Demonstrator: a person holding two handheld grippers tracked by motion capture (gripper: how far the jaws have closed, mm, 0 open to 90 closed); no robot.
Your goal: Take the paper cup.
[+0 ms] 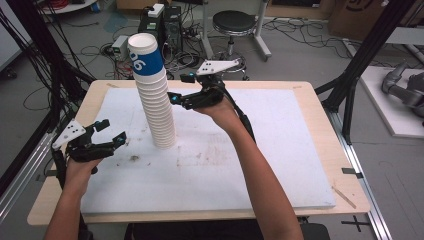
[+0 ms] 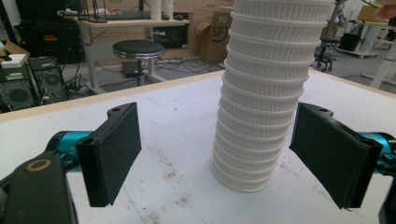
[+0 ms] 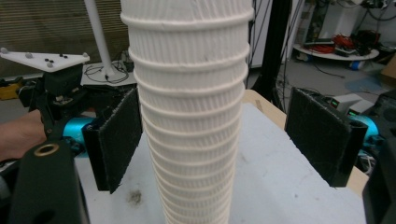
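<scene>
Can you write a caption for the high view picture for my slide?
Two open hand-held grippers, left and right, beside a tall leaning stack of white cups on a white board.

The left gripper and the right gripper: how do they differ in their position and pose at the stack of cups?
The right gripper is raised beside the upper middle of the stack of cups; the left gripper sits low, near its base. The right gripper is close to the stack, which stands between its jaws untouched; the left gripper is farther off, the stack beyond its jaws. Both are open and point at the stack.
</scene>
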